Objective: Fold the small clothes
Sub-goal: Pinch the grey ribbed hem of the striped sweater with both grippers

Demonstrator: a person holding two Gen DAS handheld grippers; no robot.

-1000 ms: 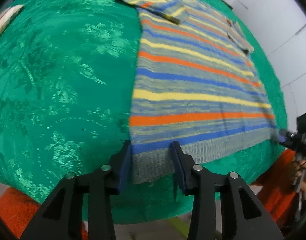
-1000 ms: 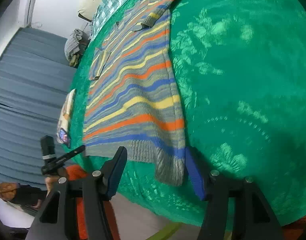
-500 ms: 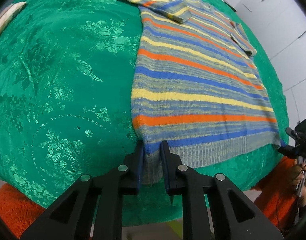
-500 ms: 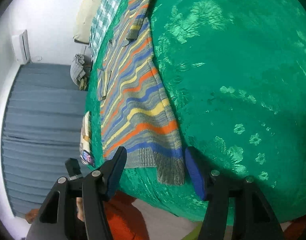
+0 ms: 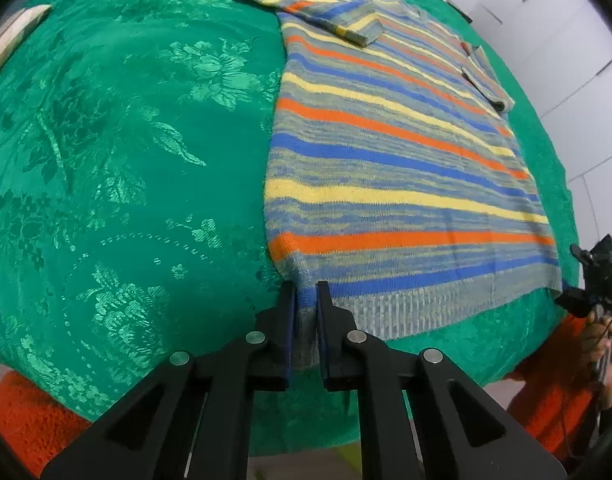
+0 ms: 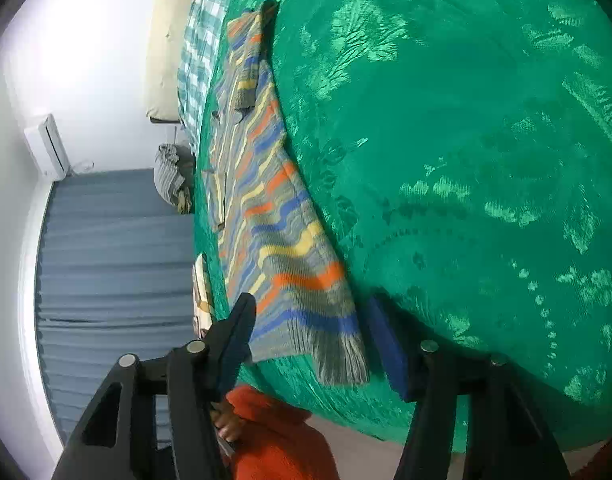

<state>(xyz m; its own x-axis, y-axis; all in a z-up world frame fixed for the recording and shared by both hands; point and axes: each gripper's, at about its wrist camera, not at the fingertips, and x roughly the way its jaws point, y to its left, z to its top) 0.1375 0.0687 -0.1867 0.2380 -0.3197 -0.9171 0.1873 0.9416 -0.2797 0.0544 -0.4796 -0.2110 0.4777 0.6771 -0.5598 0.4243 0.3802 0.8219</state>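
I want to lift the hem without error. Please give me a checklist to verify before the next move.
1. Left gripper shut on the striped sweater hem corner: ok.
2. Right gripper shut on the other hem corner: not ok, jaws open around it.
3. Sweater flat on the green bedspread: ok.
4. Both sleeves folded in over the body: ok.
5. Left grip holds both knit layers: cannot tell.
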